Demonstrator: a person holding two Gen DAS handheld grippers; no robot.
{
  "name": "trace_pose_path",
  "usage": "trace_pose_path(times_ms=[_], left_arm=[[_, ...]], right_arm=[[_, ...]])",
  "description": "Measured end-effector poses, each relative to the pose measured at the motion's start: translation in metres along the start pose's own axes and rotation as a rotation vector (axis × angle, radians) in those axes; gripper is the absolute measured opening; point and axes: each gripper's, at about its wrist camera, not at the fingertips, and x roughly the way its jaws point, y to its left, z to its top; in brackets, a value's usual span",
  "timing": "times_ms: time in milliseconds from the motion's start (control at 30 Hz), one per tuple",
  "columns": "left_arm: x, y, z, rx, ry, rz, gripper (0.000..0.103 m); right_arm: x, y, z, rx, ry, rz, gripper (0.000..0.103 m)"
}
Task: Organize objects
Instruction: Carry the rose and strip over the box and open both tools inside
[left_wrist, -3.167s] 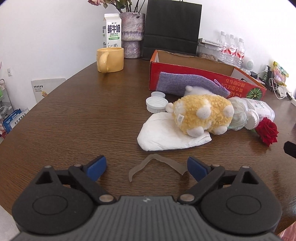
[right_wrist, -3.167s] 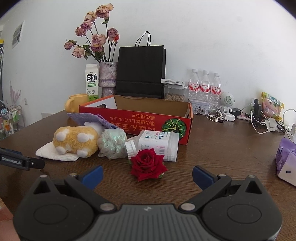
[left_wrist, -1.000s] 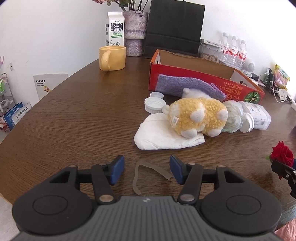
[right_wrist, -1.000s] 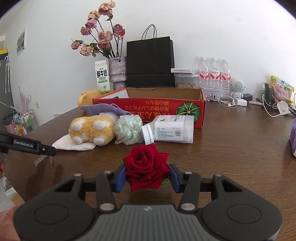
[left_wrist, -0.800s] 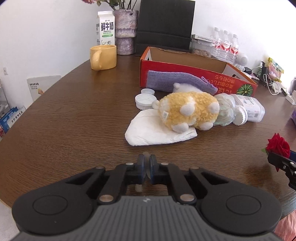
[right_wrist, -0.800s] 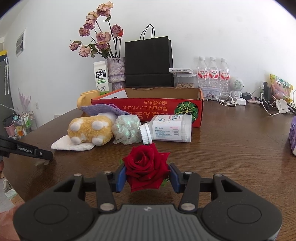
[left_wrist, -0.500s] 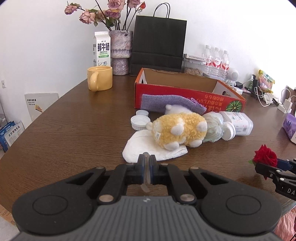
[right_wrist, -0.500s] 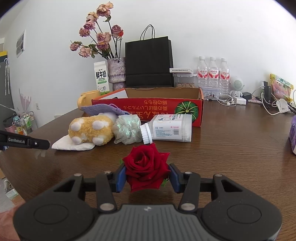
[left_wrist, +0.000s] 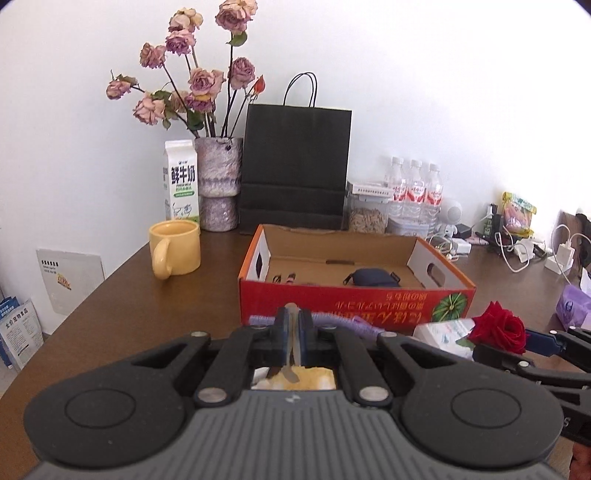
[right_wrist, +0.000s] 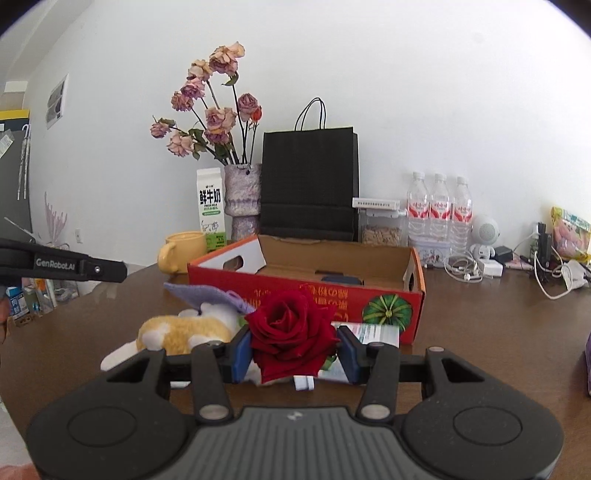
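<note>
Brown wooden table (left_wrist: 110, 295) — white wall (left_wrist: 424, 74) behind

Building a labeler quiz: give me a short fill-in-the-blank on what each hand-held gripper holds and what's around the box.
1. The right hand-held gripper is shut on a red ____.
2. The left hand-held gripper pinches a thin translucent ____.
3. The yellow mug stands in front of the ____ carton.
4. Behind the red cardboard box stands a black paper ____.

Missing words: rose; strip; milk; bag

Left wrist: faces red box (left_wrist: 354, 295) near, from front-left | Right wrist: front-right | Shared: box (right_wrist: 306, 284)
</note>
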Motion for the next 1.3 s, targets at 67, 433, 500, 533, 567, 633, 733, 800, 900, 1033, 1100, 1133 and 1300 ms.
trace_pose_path(times_ms=[67, 433, 500, 533, 567, 633, 733, 800, 900, 1033, 1100, 1133, 1300], left_arm=[[0.011, -0.007, 0.015, 0.000, -0.018, -0.010, 0.006], [0.081, -0.041, 0.065, -0.043, -0.054, -0.032, 0.007], [0.095, -0.045, 0.067, -0.054, -0.050, -0.026, 0.007], [0.102, -0.045, 0.067, -0.060, -0.050, -0.022, 0.007], [0.108, -0.046, 0.067, -0.066, -0.050, -0.017, 0.007], [0.123, -0.045, 0.065, -0.089, -0.040, -0.002, 0.007], [0.143, -0.042, 0.061, -0.120, -0.024, 0.022, 0.007], [0.156, -0.040, 0.058, -0.130, -0.012, 0.039, 0.007], [0.173, -0.038, 0.055, -0.135, 0.012, 0.049, 0.007], [0.186, -0.038, 0.051, -0.126, 0.039, 0.051, 0.007], [0.187, -0.037, 0.049, -0.124, 0.048, 0.050, 0.010], [0.187, -0.036, 0.049, -0.128, 0.052, 0.051, 0.026], [0.172, -0.033, 0.045, -0.148, -0.005, 0.066, 0.103]], right_arm=[[0.009, 0.001, 0.016, -0.010, -0.026, 0.008, 0.047], [0.090, -0.012, 0.070, 0.016, -0.055, -0.039, 0.047], [0.108, -0.017, 0.074, 0.032, -0.048, -0.046, 0.047], [0.116, -0.020, 0.075, 0.039, -0.048, -0.049, 0.047], [0.124, -0.022, 0.075, 0.044, -0.046, -0.056, 0.047], [0.143, -0.028, 0.074, 0.052, -0.034, -0.077, 0.047], [0.169, -0.038, 0.070, 0.090, -0.002, -0.091, 0.047], [0.182, -0.043, 0.067, 0.110, 0.012, -0.091, 0.047], [0.193, -0.048, 0.062, 0.109, 0.036, -0.077, 0.047], [0.197, -0.048, 0.059, 0.087, 0.059, -0.072, 0.049], [0.196, -0.049, 0.057, 0.091, 0.068, -0.076, 0.052], [0.196, -0.049, 0.056, 0.092, 0.074, -0.082, 0.067], [0.190, -0.047, 0.051, 0.072, 0.068, -0.118, 0.103]])
